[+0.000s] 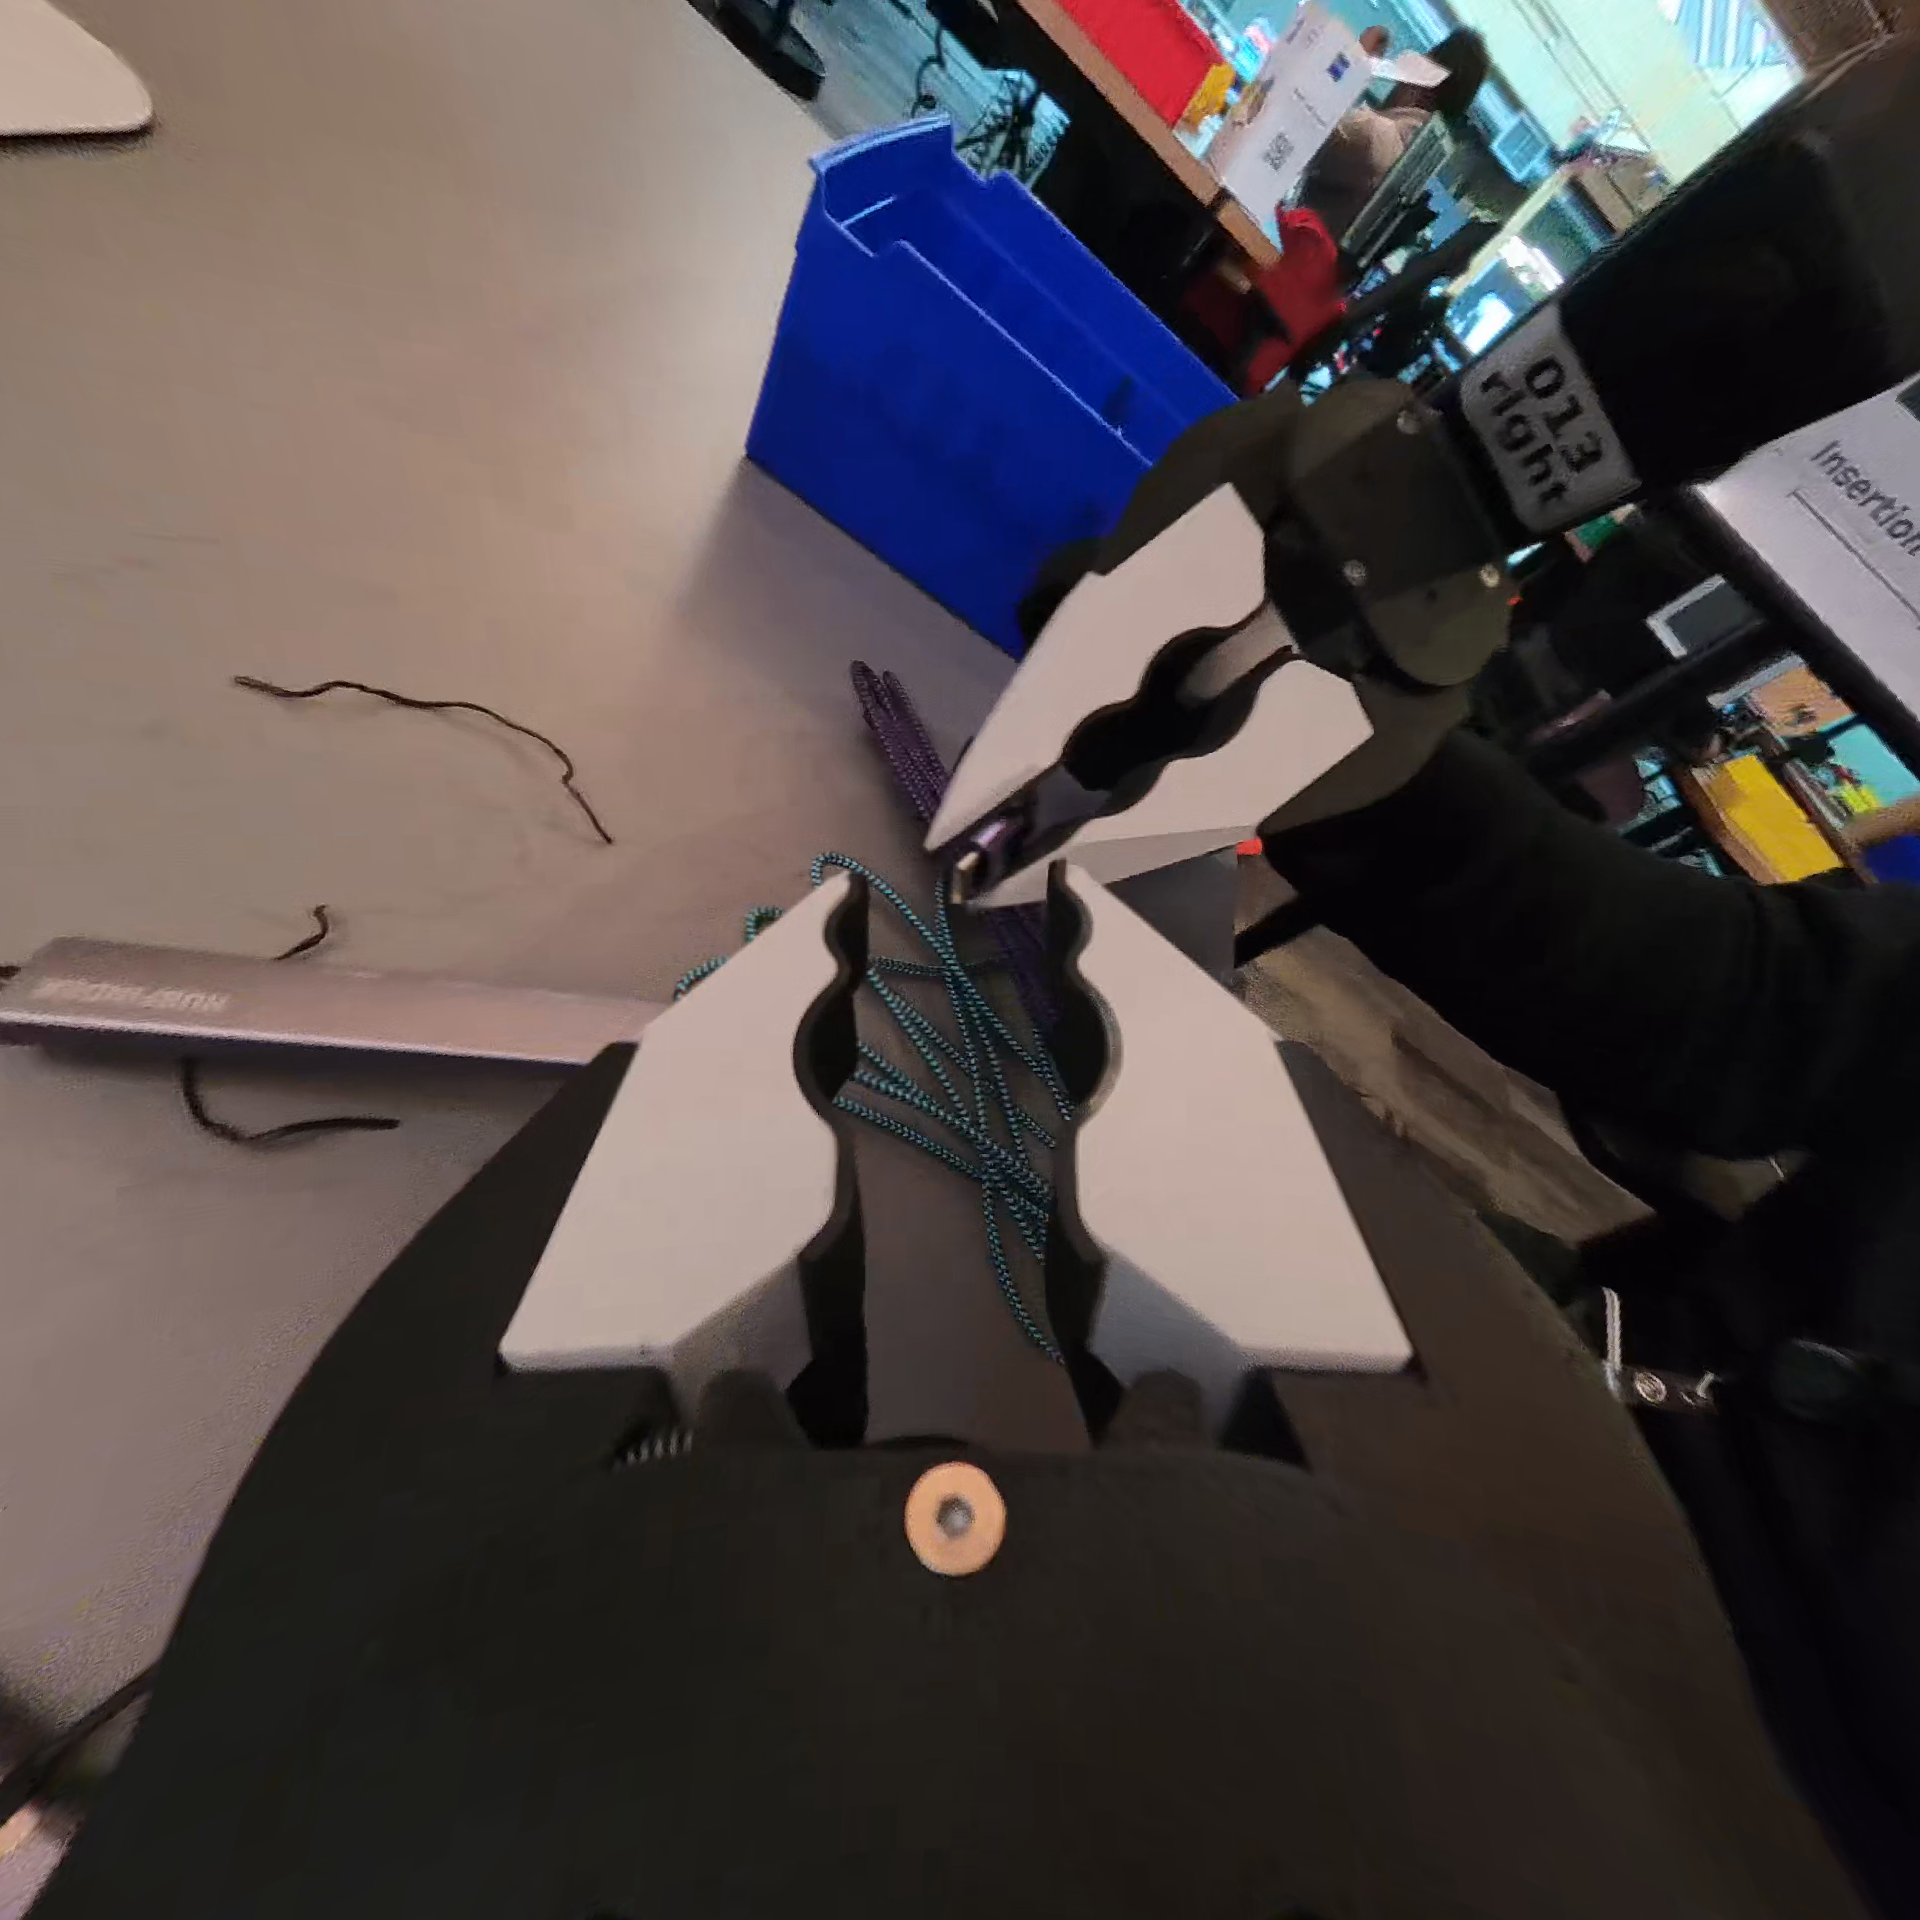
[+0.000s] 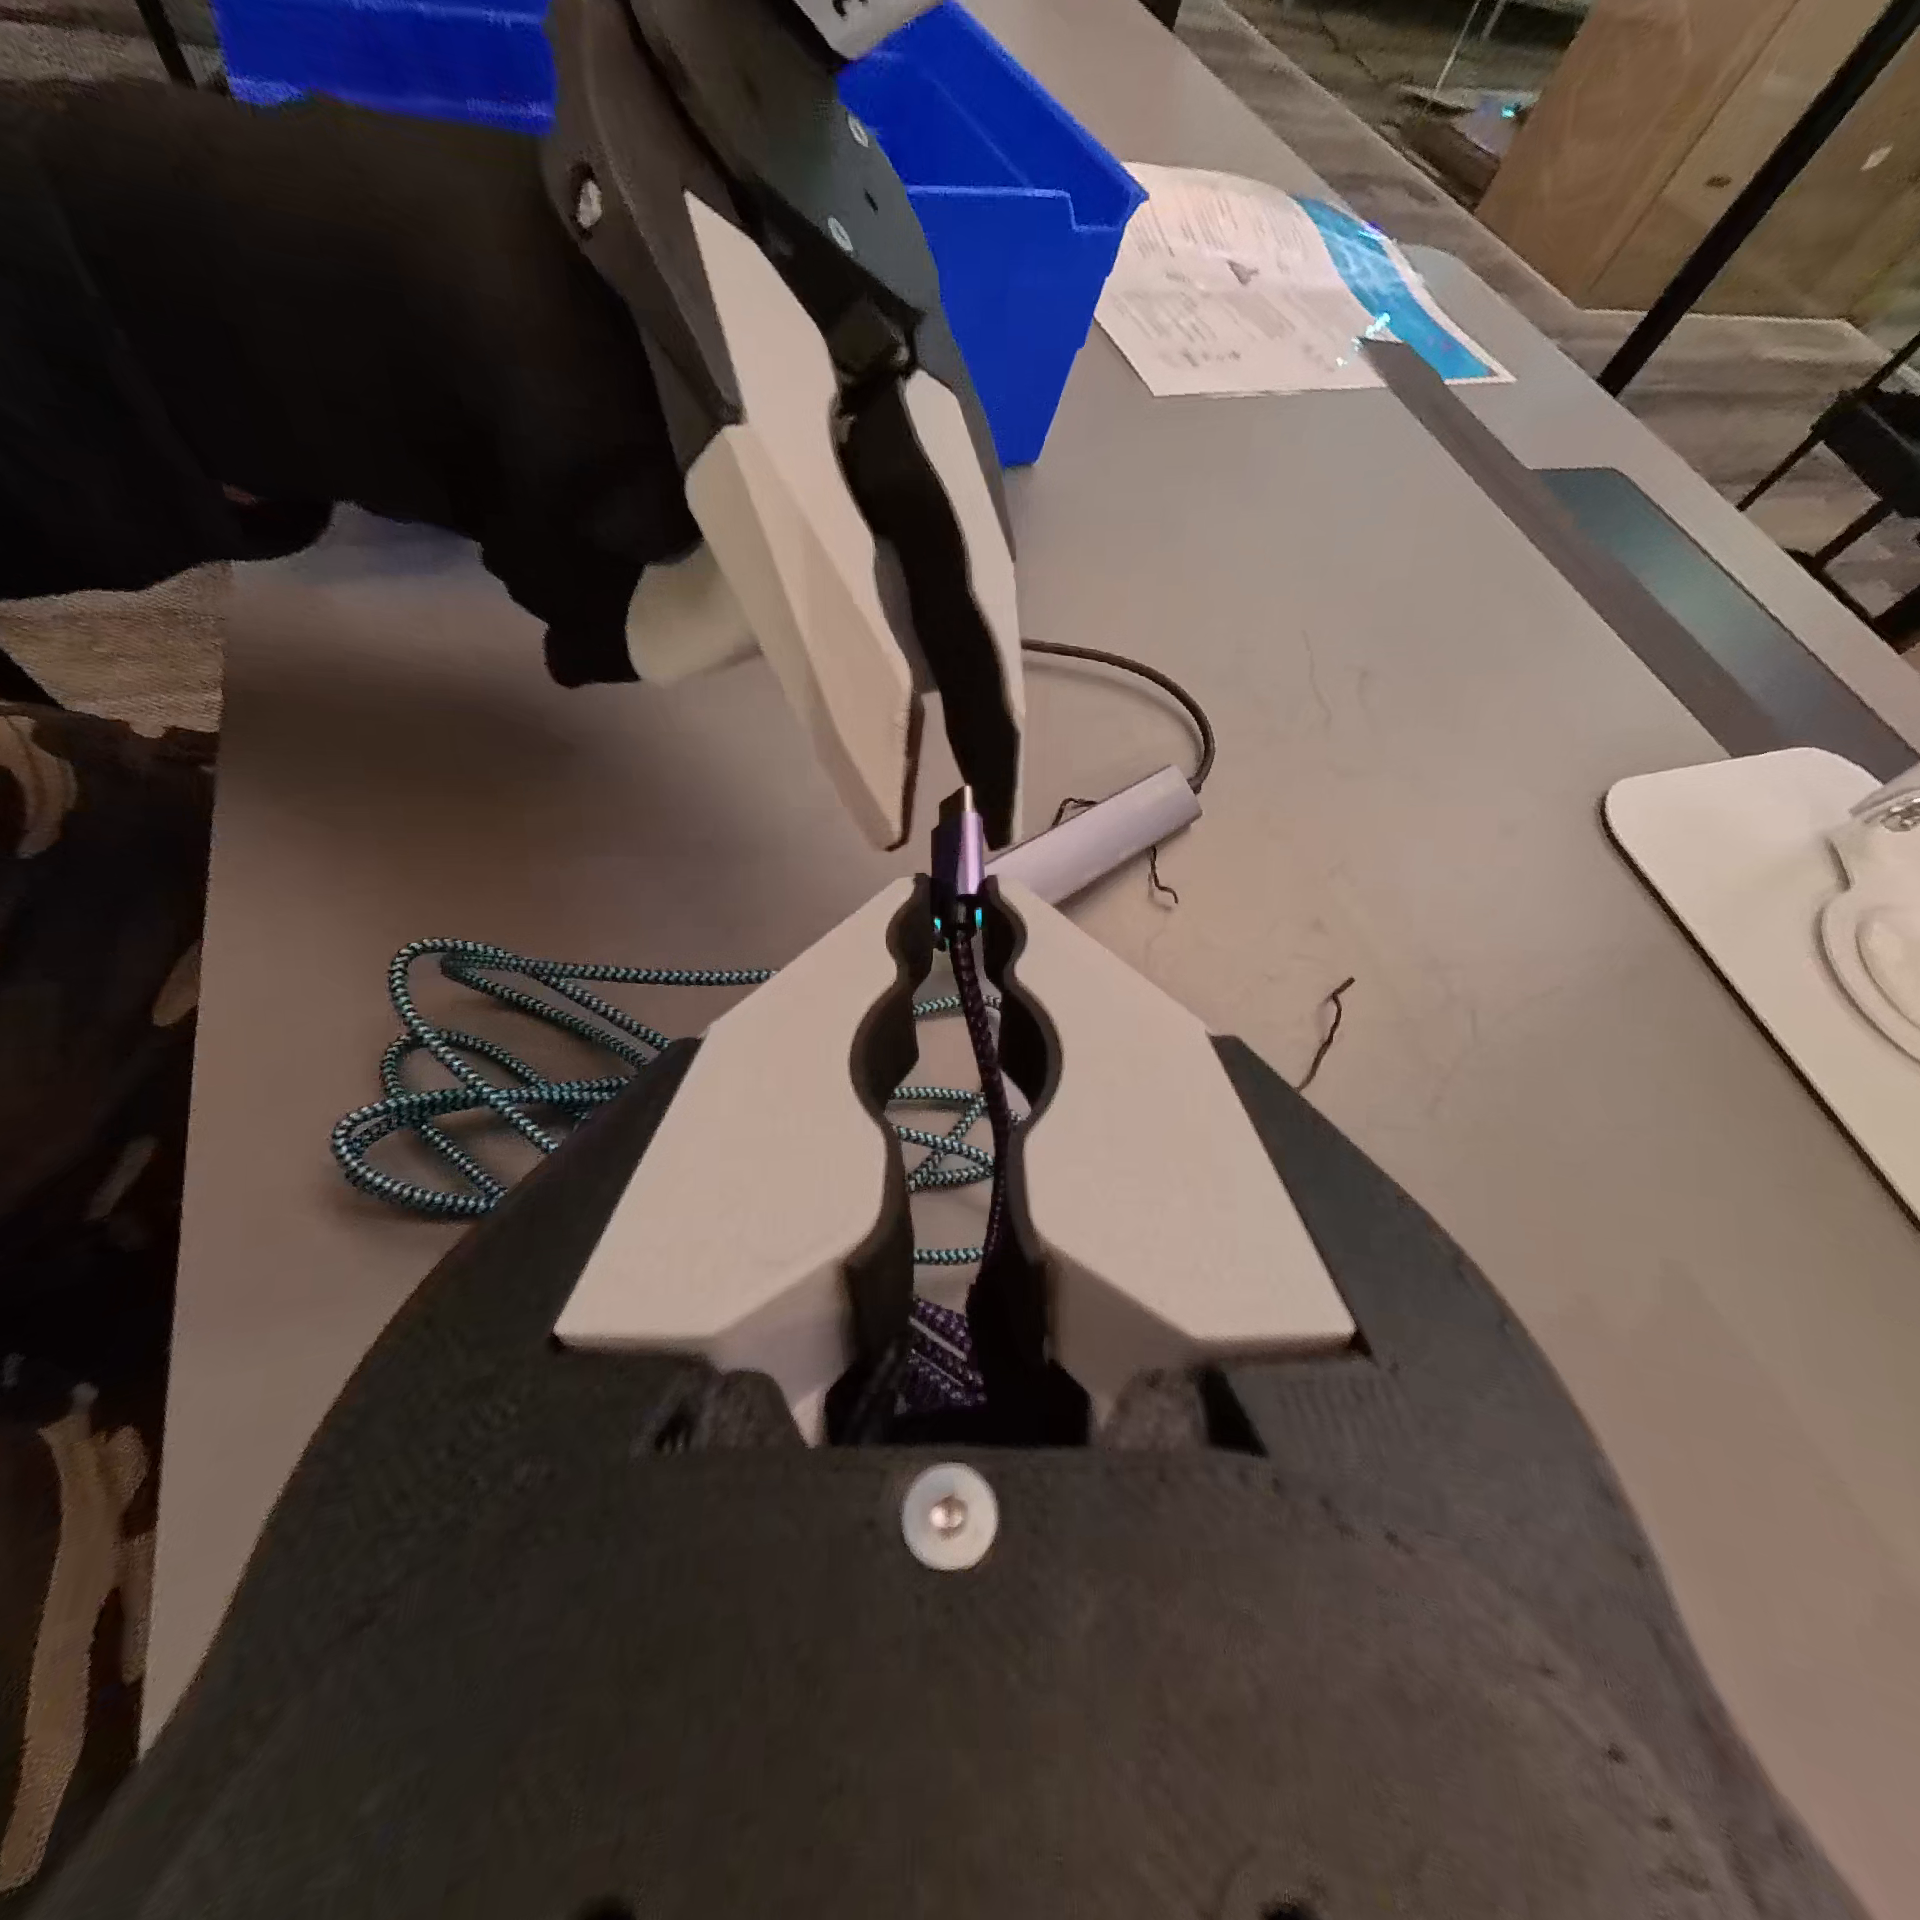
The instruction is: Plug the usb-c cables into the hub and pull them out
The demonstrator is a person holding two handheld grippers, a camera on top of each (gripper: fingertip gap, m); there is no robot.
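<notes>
My right gripper [image 2: 956, 888] is shut on the purple USB-C plug [image 2: 961, 842], whose metal tip sticks out past the fingertips. Its purple braided cable [image 2: 987, 1060] runs back between the fingers. My left gripper [image 1: 954, 888] is open and empty, its tips right at the plug [image 1: 992, 836] held by the right gripper [image 1: 966, 868]. In the right wrist view the left gripper [image 2: 945, 826] comes down from the upper left. The grey hub [image 1: 312, 1003] lies flat on the table and also shows in the right wrist view [image 2: 1091, 831]. A teal braided cable [image 2: 468, 1101] lies coiled on the table.
A blue bin [image 1: 966, 374] stands at the back of the grey table [image 1: 364, 416]. A printed sheet [image 2: 1226, 281] lies beyond it. A white mat [image 2: 1766, 935] lies at the right. Loose black threads [image 1: 447, 717] lie near the hub. The hub's black lead [image 2: 1174, 696] curls behind it. My two grippers' fingertips are within a few centimetres of each other. About 11 cm separates my left fingertips from the grey hub [image 1: 312, 1003]. My right wrist view [image 2: 1120, 834] looks at it from another angle.
</notes>
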